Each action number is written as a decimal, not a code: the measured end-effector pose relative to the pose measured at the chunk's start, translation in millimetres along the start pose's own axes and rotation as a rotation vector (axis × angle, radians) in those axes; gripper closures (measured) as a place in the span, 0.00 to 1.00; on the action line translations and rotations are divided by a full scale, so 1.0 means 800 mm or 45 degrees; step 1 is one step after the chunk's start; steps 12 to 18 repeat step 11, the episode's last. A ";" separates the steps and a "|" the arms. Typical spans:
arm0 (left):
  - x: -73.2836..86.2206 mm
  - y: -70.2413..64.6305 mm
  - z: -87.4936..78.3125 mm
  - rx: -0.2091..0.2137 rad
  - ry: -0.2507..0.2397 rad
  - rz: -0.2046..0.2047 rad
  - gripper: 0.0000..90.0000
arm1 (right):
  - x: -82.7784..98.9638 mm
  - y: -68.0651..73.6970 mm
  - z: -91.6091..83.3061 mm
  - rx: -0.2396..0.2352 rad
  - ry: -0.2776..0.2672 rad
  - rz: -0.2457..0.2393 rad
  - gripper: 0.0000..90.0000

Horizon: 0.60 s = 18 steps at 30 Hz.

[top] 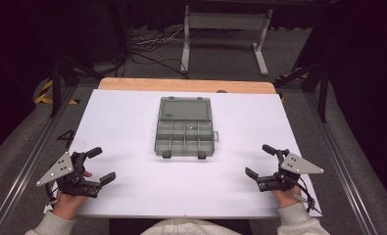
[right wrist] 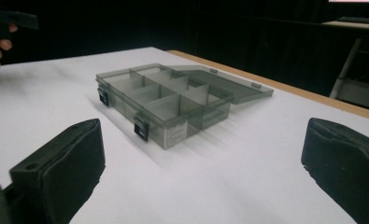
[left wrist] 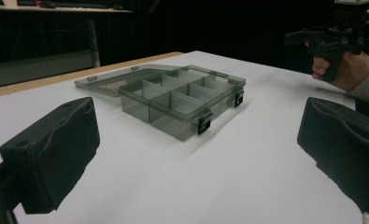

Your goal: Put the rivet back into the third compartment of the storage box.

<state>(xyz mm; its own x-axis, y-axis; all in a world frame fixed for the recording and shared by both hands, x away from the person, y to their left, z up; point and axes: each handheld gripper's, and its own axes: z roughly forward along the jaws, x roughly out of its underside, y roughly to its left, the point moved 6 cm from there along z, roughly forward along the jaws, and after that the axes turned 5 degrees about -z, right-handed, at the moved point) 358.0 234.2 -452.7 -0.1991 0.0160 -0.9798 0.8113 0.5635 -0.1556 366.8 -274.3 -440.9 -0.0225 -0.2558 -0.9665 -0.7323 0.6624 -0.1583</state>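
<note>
At the middle of the bench, a little nearer the far edge than the near one, I see a smoky, see-through compartment box lying open. Its lid is folded flat back toward the far edge and rests on the surface. The tray is split by thin walls into 2 rows of small compartments. In the high view 1 tiny pale item lies in a far-row compartment, right of centre; I cannot tell what it is. The other compartments look bare. 2 dark latches hang from the box's near wall.

My left gripper rests near the bench's near left corner, well apart from the box, with its jaws spread wide and nothing between them. My right gripper sits near the near right corner, also well apart from the box, jaws spread wide around bare surface.

The bench has a white top, with a strip of pale wood along its far edge. Beyond it the room is dark, with a grey floor, loose black cables and the white legs of another table. Metal rails run along both sides of the bench.
</note>
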 end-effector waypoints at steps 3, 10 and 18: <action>-0.001 0.002 -0.003 0.000 -0.018 -0.001 0.00 | -0.002 0.002 0.000 -0.006 -0.032 0.005 0.00; -0.002 0.004 -0.006 0.005 -0.040 -0.023 0.00 | 0.001 0.007 0.006 -0.046 -0.024 -0.019 0.00; -0.002 0.004 -0.006 0.005 -0.040 -0.023 0.00 | 0.001 0.007 0.006 -0.046 -0.024 -0.019 0.00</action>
